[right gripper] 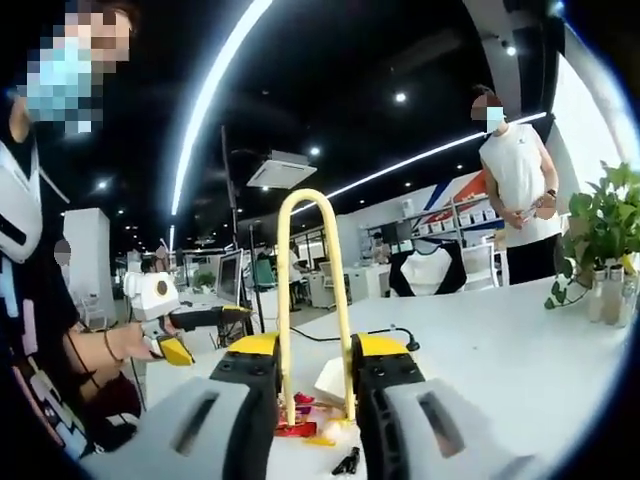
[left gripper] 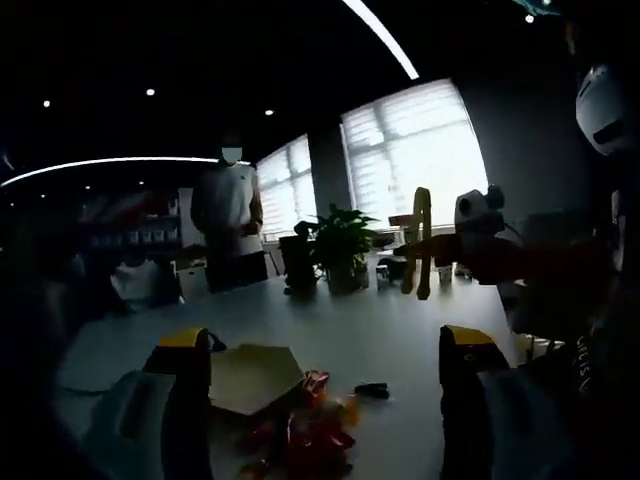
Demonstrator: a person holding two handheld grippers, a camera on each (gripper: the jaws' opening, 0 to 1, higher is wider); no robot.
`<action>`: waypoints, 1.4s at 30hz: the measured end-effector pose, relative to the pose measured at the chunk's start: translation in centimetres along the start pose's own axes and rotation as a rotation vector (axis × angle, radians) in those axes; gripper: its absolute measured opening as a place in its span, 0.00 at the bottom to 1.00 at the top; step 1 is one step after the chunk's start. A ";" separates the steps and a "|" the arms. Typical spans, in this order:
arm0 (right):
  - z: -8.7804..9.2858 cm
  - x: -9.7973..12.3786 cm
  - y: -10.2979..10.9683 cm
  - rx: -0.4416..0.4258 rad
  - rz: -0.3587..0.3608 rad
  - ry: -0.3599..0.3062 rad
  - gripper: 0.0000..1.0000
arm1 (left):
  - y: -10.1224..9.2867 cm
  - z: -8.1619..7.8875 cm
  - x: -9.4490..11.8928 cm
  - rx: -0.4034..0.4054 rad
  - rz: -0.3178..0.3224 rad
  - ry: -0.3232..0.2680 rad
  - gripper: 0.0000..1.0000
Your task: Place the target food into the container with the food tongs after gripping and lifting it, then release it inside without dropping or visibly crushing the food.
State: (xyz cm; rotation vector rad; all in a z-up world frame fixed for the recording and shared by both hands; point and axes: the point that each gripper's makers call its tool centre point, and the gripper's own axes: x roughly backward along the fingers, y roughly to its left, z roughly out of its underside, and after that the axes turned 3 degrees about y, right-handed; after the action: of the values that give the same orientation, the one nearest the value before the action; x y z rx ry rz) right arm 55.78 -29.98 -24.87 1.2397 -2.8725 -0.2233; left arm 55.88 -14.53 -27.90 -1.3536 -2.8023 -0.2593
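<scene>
The food point(left gripper: 315, 430), a reddish-orange heap on the white counter point(left gripper: 380, 340), lies just ahead of my left claw point(left gripper: 325, 395) and low between its two jaws, next to a pale five-sided container point(left gripper: 250, 378). I see the left claw's jaws standing wide apart with nothing between them. My right claw point(right gripper: 315, 400) is clamped on the yellow food tongs point(right gripper: 312, 300), whose looped end rises upright in the right gripper view while the two arms run down between the jaws toward the food point(right gripper: 300, 415) below. So the tongs' long axis stands roughly on end above the heap, tips pointing down at it. I judge the right claw is the nearer one for the coming move, since the tongs' tips sit close over the food. I cannot tell whether they touch it. A small dark object point(right gripper: 346, 462) lies beside the heap. A person point(right gripper: 520, 190) stands across the counter near a potted plant point(right gripper: 600, 240).
</scene>
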 end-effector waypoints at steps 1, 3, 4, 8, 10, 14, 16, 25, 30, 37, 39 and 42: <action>0.1 -0.1 0.0 0.001 0.003 0.003 0.24 | 0.0 0.1 0.1 0.001 -0.012 0.004 1.00; 0.3 -0.4 -0.2 0.002 0.011 0.009 0.24 | -0.3 0.0 0.7 0.002 -0.035 -0.003 1.00; 0.4 -0.6 -0.2 0.003 0.013 0.011 0.24 | -0.3 0.1 0.9 0.002 -0.044 0.002 1.00; 1.0 -1.1 -0.4 0.009 0.023 0.028 0.24 | -0.7 0.1 1.8 -0.009 -0.062 0.010 1.00; 1.3 -1.4 -0.4 0.011 0.030 0.034 0.24 | -0.6 0.1 2.3 -0.010 -0.076 0.014 1.00; 2.4 -2.0 -0.7 0.013 0.068 0.045 0.24 | -0.1 -0.1 3.4 0.026 -0.108 -0.004 1.00; 3.6 -2.5 -0.6 0.000 0.072 0.064 0.24 | 0.3 -0.3 3.8 0.055 -0.142 -0.021 1.00; 8.2 -3.7 -1.0 -0.007 0.112 0.124 0.24 | -1.3 0.0 4.0 0.119 -0.106 -0.048 1.00; 10.0 -4.2 -1.9 0.007 0.163 0.131 0.25 | -1.6 0.8 3.9 0.116 -0.110 -0.019 1.00; 12.7 -4.7 -2.9 -0.014 0.202 0.184 0.25 | -3.5 1.8 4.2 0.129 -0.055 0.018 1.00; 13.0 -4.9 -3.0 0.000 0.210 0.188 0.25 | -3.7 2.1 4.4 0.154 -0.053 0.020 1.00; 13.6 -5.1 -3.4 0.033 0.226 0.203 0.25 | -3.9 2.2 4.5 0.175 -0.056 0.015 1.00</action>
State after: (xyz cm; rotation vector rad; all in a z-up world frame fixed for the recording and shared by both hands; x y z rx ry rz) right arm 60.92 -26.81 -38.50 0.8738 -2.8151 -0.0442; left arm 50.11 -13.09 -30.19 -1.2325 -2.7771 -0.0240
